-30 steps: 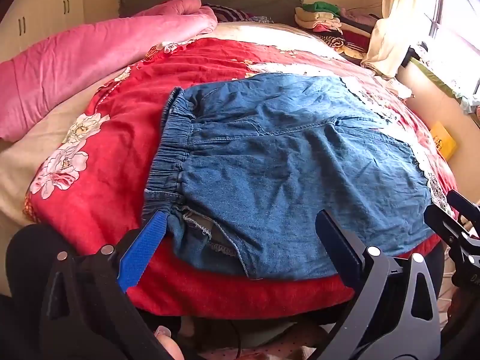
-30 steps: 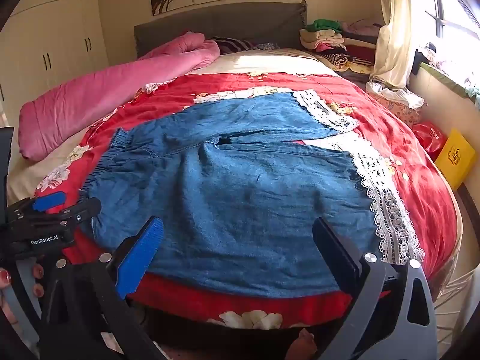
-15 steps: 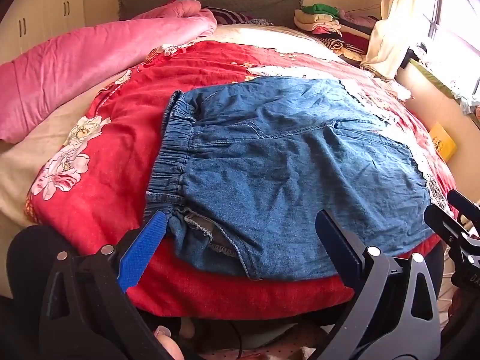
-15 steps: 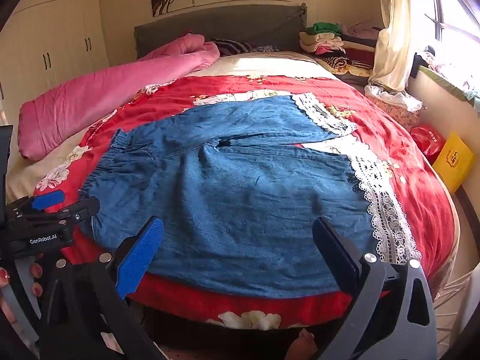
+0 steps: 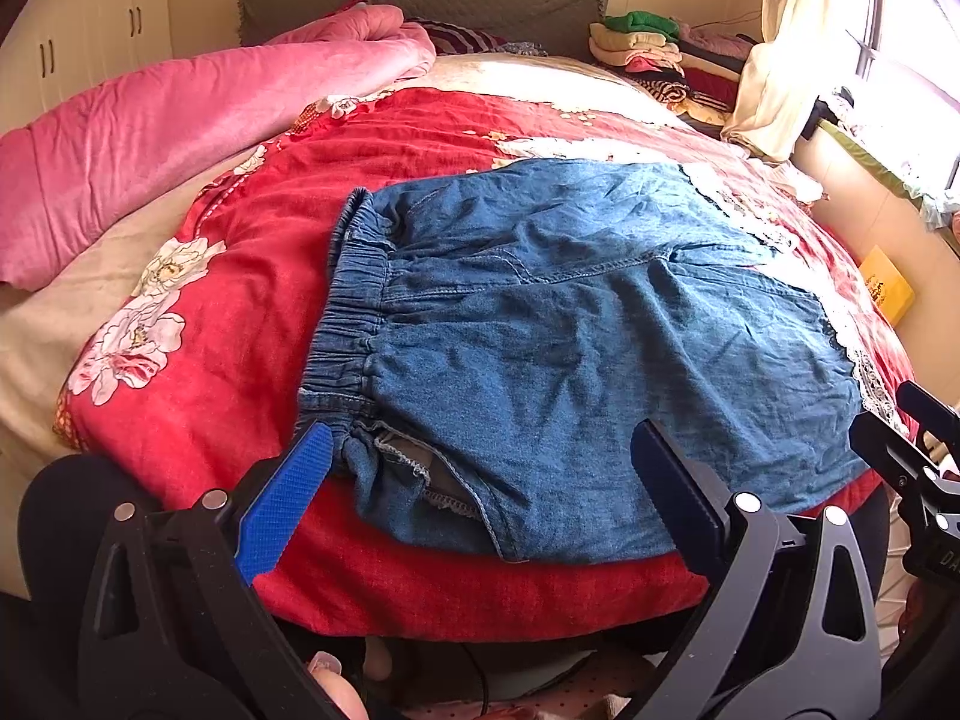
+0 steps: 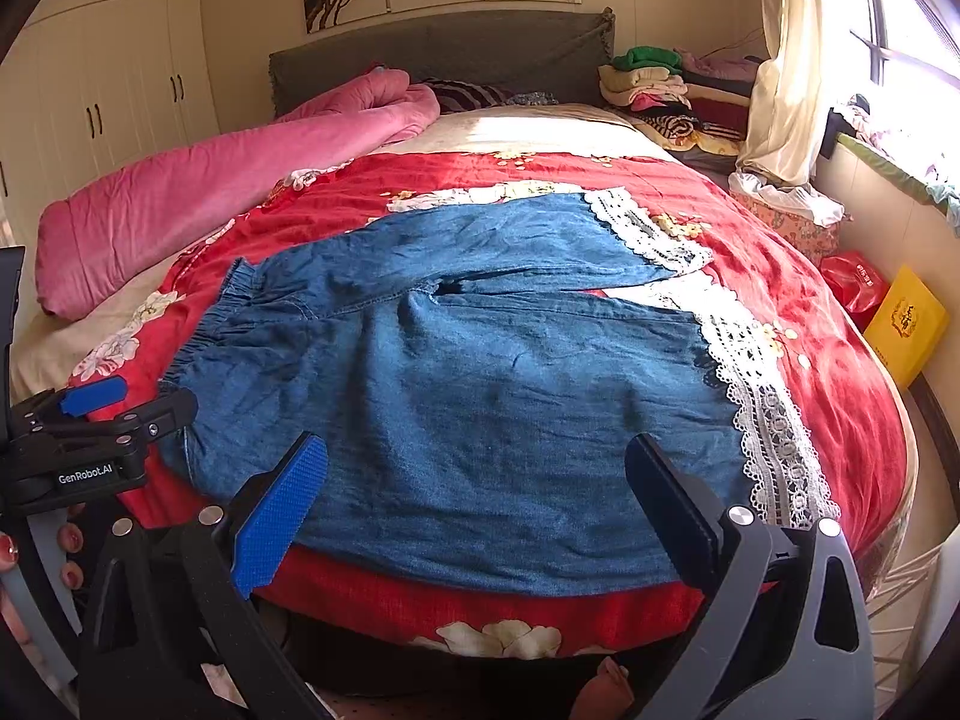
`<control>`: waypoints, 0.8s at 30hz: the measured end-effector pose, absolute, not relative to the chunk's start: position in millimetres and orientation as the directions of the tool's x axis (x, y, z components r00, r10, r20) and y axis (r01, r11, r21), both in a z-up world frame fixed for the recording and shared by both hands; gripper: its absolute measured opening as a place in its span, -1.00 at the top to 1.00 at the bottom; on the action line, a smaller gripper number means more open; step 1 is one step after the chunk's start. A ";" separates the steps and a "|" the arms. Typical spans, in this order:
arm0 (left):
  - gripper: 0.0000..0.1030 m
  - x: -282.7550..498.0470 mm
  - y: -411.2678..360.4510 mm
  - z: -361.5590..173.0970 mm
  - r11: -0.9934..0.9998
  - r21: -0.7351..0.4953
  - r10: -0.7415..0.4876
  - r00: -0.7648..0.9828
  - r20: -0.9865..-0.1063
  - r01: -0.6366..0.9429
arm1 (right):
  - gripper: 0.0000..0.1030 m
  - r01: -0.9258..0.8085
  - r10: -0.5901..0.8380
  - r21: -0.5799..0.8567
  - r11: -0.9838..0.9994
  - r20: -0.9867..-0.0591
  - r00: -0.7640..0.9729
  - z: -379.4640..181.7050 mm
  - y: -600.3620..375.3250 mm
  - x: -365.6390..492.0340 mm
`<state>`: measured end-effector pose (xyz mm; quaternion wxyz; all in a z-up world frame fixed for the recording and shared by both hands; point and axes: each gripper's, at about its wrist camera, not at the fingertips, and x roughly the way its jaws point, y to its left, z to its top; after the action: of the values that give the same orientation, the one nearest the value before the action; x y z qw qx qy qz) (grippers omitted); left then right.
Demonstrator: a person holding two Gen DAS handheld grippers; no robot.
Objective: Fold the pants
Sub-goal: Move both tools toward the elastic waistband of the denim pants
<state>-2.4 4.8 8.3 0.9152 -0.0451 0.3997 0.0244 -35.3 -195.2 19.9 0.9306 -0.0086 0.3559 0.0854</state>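
Blue denim pants (image 5: pixel 570 348) (image 6: pixel 480 372) lie spread flat on a red floral bedspread (image 5: pixel 240 276) (image 6: pixel 810 324), elastic waistband (image 5: pixel 354 306) to the left, white lace cuffs (image 6: pixel 762 414) to the right. My left gripper (image 5: pixel 480 480) is open, hovering at the bed's near edge by the waistband's near corner, not touching the cloth. My right gripper (image 6: pixel 474 486) is open too, above the near leg's lower edge. Each gripper shows at the side of the other's view: the left gripper (image 6: pixel 96 414), the right gripper (image 5: pixel 918 444).
A rolled pink quilt (image 5: pixel 180 120) (image 6: pixel 210 180) lies along the bed's left side. Folded clothes (image 6: pixel 654 84) are stacked by the grey headboard (image 6: pixel 450 54). A yellow box (image 6: pixel 906 324) and red bag (image 6: pixel 852 282) sit beside the bed on the right, under the window.
Both grippers have crept slightly nearer the bed; the pants lie as before. Neither gripper has changed its opening.
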 end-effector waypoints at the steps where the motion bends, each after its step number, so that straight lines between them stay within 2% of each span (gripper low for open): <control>1: -0.82 -2.5 4.8 8.6 0.995 -0.064 0.009 0.680 -0.734 -0.082 | -0.92 -0.164 0.151 0.044 0.985 -0.664 0.732 19.9 -195.1 -35.4; 24: -0.82 -2.3 5.6 9.7 0.994 -0.066 0.009 0.683 -0.730 -0.083 | -0.92 -0.169 0.151 0.039 0.985 -0.669 0.727 18.6 -193.6 -34.0</control>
<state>-2.3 5.6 9.7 0.9162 -0.0469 0.3971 0.0251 -34.0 -193.6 18.6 0.9293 -0.0125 0.3590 0.0861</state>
